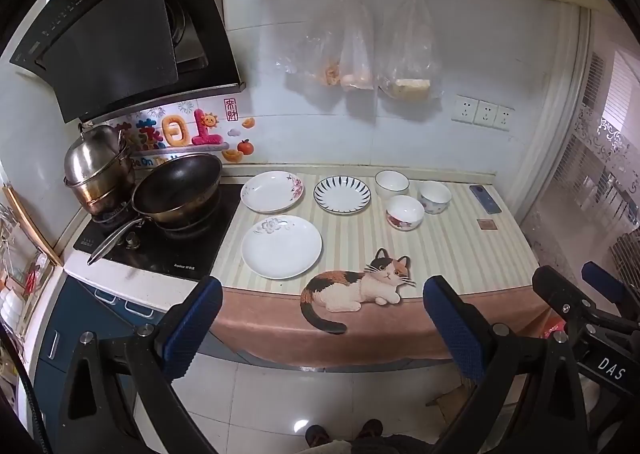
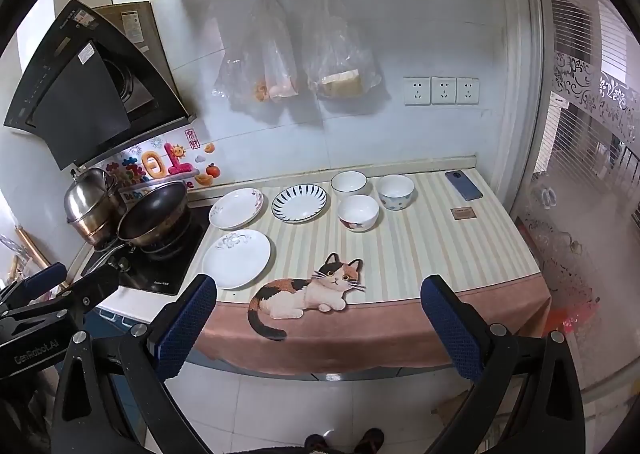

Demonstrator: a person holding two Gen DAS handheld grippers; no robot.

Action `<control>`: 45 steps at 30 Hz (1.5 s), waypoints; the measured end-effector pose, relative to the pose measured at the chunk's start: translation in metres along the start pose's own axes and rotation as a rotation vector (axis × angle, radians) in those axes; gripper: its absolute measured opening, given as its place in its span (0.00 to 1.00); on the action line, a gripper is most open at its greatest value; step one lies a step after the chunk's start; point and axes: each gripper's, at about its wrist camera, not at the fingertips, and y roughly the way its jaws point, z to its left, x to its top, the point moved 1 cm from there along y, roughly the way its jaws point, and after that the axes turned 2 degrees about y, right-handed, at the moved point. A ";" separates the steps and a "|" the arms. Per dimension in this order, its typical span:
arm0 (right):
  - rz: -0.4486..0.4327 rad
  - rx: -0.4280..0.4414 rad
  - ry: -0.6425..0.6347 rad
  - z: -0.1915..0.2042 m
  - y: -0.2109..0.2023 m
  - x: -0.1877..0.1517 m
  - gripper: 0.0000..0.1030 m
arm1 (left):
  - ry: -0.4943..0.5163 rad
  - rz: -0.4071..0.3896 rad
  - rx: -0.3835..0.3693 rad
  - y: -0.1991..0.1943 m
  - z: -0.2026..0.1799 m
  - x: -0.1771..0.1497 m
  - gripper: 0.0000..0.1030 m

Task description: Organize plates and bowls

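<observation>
- Left gripper [image 1: 322,324], black frame with blue textured pads: jaws spread wide, holding nothing, hanging over the floor in front of the counter edge, clear of the crockery.
- Right gripper [image 2: 318,322], same build: jaws likewise spread wide and empty, also short of the counter edge.
- Landmark: calico cat picture [image 1: 360,286] printed on the striped beige-and-brown counter cloth [image 1: 448,254], at the cloth's front edge.
- White round plate with grey floral print [image 1: 281,246]: just left of the cat, lying flat.
- White shallow plate with pink blossom print [image 1: 271,191]: behind the cat to the left, nearest the hob.
- White plate with dark-blue radial strokes [image 1: 342,194]: directly behind the cat, beside the blossom plate, apart from it.
- Three white ceramic bowls, upright, behind the cat to the right: red-flowered bowl [image 1: 405,211] nearest; plain blue-rimmed bowl [image 1: 391,182] behind it; blue-patterned bowl [image 1: 435,196] furthest right.
- Dark smartphone [image 1: 485,198]: far right of the cat, by the wall.
- Black wok [image 1: 178,187] and steel stacked pots [image 1: 98,169]: on the hob, far left of the cat.
</observation>
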 end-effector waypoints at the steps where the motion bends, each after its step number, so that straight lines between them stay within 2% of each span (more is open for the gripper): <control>1: -0.002 -0.002 -0.001 0.001 0.000 0.000 1.00 | 0.000 0.001 0.002 -0.001 -0.001 0.001 1.00; 28: -0.009 -0.026 -0.016 0.003 0.007 0.009 1.00 | -0.015 0.011 -0.003 0.005 0.004 -0.005 1.00; 45: -0.019 -0.042 -0.015 0.003 0.003 0.003 1.00 | -0.010 0.005 -0.004 0.004 0.003 0.003 1.00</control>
